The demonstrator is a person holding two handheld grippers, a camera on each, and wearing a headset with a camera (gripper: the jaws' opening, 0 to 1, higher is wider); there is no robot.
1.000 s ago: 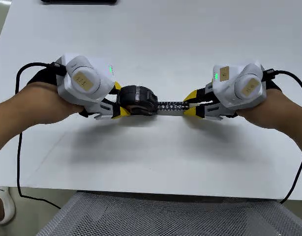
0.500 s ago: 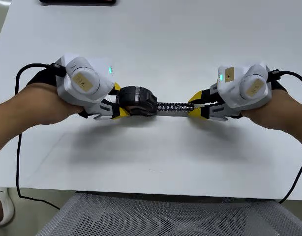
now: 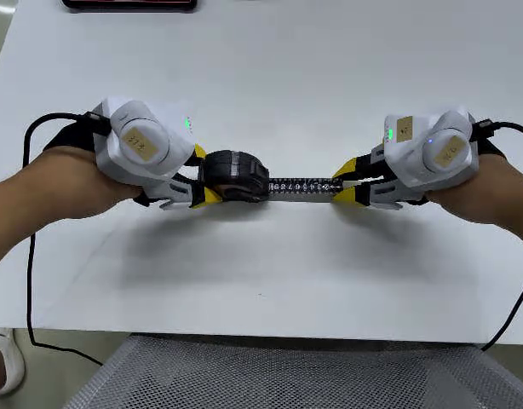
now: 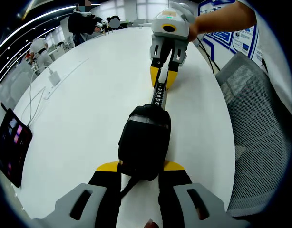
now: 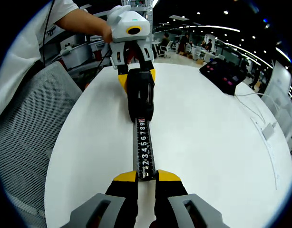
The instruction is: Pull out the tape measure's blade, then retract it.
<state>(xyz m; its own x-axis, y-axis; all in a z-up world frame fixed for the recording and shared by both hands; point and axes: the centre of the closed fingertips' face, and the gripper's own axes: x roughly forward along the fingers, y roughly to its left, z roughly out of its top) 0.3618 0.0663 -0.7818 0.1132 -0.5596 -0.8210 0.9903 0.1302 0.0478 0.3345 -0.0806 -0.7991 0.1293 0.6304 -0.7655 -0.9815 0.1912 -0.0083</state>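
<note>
A black tape measure case rests on the white table, held at its left end by my left gripper, which is shut on it. From the case a black blade with white numbers runs right to my right gripper, which is shut on the blade's tip. In the left gripper view the case sits between the yellow-tipped jaws and the blade leads to the other gripper. In the right gripper view the blade shows numbers up to about nine before the case.
A dark flat device lies at the table's far edge. A grey mesh chair stands below the near edge. Cables trail from both grippers. White cables and a charger lie farther along the table.
My right gripper has moved to the right, drawing more blade out of the case. The left gripper and the case have stayed in place.
</note>
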